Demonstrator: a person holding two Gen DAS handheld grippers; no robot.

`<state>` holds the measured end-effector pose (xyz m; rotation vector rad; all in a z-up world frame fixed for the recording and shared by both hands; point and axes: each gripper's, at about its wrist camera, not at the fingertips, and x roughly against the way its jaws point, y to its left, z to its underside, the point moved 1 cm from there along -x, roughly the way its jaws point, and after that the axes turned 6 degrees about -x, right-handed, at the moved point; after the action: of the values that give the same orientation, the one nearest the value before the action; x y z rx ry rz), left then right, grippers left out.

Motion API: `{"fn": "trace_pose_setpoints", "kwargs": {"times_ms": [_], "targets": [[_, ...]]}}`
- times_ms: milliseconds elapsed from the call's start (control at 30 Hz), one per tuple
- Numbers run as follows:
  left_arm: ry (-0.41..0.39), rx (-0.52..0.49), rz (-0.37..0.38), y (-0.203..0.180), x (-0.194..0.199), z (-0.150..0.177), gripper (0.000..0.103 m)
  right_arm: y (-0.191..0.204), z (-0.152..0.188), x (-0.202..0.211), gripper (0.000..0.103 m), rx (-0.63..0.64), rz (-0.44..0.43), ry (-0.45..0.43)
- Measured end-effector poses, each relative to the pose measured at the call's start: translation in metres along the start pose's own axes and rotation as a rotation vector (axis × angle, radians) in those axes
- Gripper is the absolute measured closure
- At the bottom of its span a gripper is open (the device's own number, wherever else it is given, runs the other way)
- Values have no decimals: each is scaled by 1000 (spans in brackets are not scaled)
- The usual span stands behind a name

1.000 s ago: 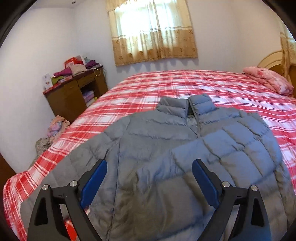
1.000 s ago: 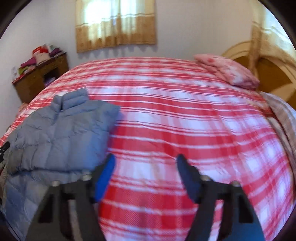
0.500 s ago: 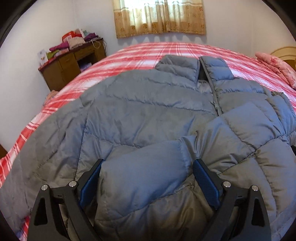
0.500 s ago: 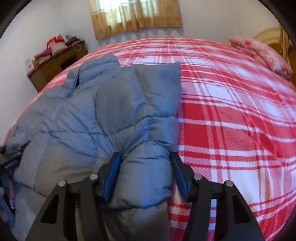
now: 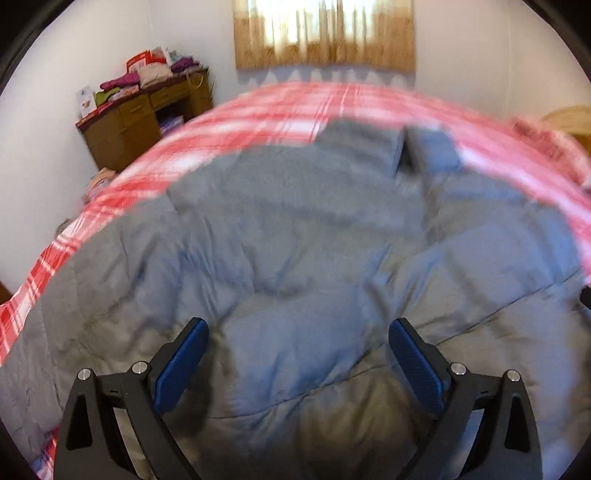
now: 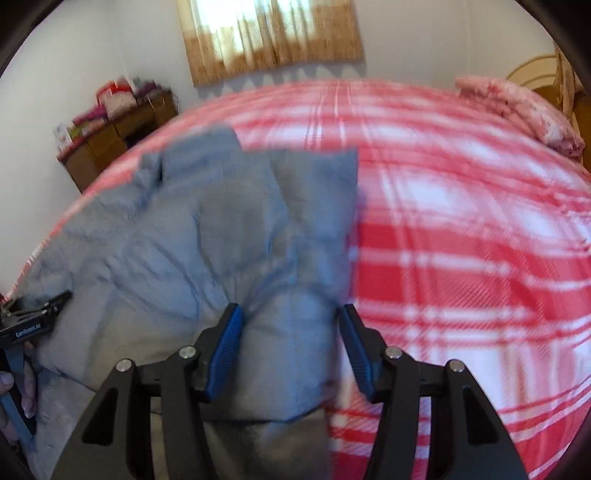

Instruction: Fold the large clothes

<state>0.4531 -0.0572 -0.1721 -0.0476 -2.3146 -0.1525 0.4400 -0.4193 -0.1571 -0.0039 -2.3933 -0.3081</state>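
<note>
A: We're over the bed (image 5: pixel 280 103) now, and the one grey puffer jacket (image 5: pixel 295 236) lies flat on the red plaid cover, collar pointing away from us toward the window.

B: How far along do we reckon we are?

A: Early, we'd say. On the right side a sleeve (image 6: pixel 295 229) looks folded in over the body, and its padded end sits between the blue pads of our right claw (image 6: pixel 290 350). The pads stand narrow, right against the fabric on both sides. The picture is blurred, so we can't tell if they truly pinch it.

B: And the left claw (image 5: pixel 297 363)?

A: Wide apart, low over the front panel, with a puffy bulge of jacket between the pads but no grip that we can see. Nothing is lifted on that side.

B: So what's left?

A: By our judgement, most of it: the left side hasn't been folded in and lies spread toward the bed's edge, and the bottom hasn't been brought up to the collar.

B: Give us the count.

A: One jacket, one bed, two claws, one pink pillow (image 6: pixel 524 107) at the far right, one wooden cabinet (image 5: pixel 144 122) by the wall with a pile of clothes on top, one curtained window (image 5: pixel 325 33).
</note>
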Motion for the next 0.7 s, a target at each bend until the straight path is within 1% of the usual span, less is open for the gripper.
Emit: {"fn": "trace_pose_setpoints", "kwargs": {"times_ms": [67,100,133,167,200,267,300,367,400,533,633,667,700], "targets": [[-27,12,16,4,8,-10,4,-1,-19,9,46,-6,9,-43],[-25,22,19,4,6,-16,4,-1,-25,7,46,-2,22,-46],[-24,33,7,4,2,-22,4,0,-33,-1,46,8,48,-38],[-20,39,-12,2,-5,-25,4,1,-36,-7,46,13,55,-27],[-8,41,-20,0,-11,-25,5,3,-37,-22,46,25,58,5],[37,34,-32,-5,-29,-20,4,6,-33,-40,46,43,68,43],[67,21,-56,-9,-41,-16,4,6,-26,-55,46,53,78,76],[65,22,-71,-11,-47,-9,4,0,-13,-73,46,47,84,123],[57,22,-77,-12,-46,-10,4,-4,-8,-76,46,40,81,120],[63,5,-91,-16,-50,-10,4,-5,-11,-74,45,40,72,124],[78,3,-96,-15,-46,-12,4,-1,-11,-61,46,51,102,101],[80,12,-100,-12,-39,-12,4,1,-12,-46,45,42,77,74],[69,28,-88,-7,-28,-11,4,4,-12,-33,42,41,49,61]]}}
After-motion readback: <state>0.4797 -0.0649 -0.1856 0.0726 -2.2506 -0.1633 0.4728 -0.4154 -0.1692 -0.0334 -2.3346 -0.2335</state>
